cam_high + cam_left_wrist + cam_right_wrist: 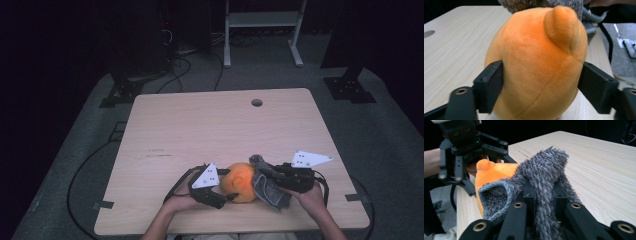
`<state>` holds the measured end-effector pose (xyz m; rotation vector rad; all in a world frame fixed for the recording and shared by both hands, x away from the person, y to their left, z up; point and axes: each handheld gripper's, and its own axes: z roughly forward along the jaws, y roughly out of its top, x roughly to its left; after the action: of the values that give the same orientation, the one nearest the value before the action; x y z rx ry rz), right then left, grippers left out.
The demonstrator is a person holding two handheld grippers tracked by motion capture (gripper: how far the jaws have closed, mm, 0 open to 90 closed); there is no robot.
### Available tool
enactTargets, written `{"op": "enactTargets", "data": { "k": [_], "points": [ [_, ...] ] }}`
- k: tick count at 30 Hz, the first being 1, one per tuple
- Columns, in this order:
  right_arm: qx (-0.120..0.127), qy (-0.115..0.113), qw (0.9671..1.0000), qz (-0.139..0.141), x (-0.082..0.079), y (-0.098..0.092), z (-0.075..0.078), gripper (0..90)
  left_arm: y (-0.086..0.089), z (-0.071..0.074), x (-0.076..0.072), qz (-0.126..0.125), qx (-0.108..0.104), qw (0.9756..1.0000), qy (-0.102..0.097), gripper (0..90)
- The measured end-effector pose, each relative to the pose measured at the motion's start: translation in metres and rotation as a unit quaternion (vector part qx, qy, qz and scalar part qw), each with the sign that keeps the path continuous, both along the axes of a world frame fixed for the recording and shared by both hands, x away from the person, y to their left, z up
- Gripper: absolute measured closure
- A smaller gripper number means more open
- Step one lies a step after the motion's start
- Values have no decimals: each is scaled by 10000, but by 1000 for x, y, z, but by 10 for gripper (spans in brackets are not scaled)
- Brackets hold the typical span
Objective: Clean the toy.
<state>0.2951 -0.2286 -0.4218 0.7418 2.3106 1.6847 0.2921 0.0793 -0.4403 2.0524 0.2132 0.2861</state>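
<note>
1. Nearest to the person, the left hand-held gripper [227, 192] has its two black jaws on both sides of the round orange plush toy [242, 182]. In the left gripper view the pads [491, 85] touch the soft flanks of the orange plush toy [536, 65], so it is pinching the toy, though only lightly.
2. Risk: this hold looks weak. The plush is round and soft, so I judge it could slip out or roll when the other side pulls on it.
3. The right hand-held gripper [270, 175] is pressed together on a fold of the grey fuzzy fabric piece [267, 185]. In the right gripper view the grey fuzzy fabric [544, 185] stands up between the two jaws of the right hand-held gripper [544, 195], and the orange toy [491, 173] lies just behind it, touching it.
4. Risk: the fabric is fluffy and thin at the pinch. A strong pull could slide the fibres out of the jaws, or drag the whole toy over the light wooden desk [215, 125] toward its near edge.
5. The toy lies on the near part of the desk, between the two grippers, with the left one just beside it on its left and the right one on the fabric at its right side.
6. Farther away, the desk is bare up to a small round hole [256, 102] near its far edge.
</note>
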Motion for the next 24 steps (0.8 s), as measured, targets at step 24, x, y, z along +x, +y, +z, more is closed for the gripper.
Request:
{"op": "enactTargets", "data": {
  "k": [24],
  "points": [
    [-127, 90, 9998, -153, 4, -13, -8, 769, 11, -6, 3, -3, 113, 9998, 136, 310]
  ]
}}
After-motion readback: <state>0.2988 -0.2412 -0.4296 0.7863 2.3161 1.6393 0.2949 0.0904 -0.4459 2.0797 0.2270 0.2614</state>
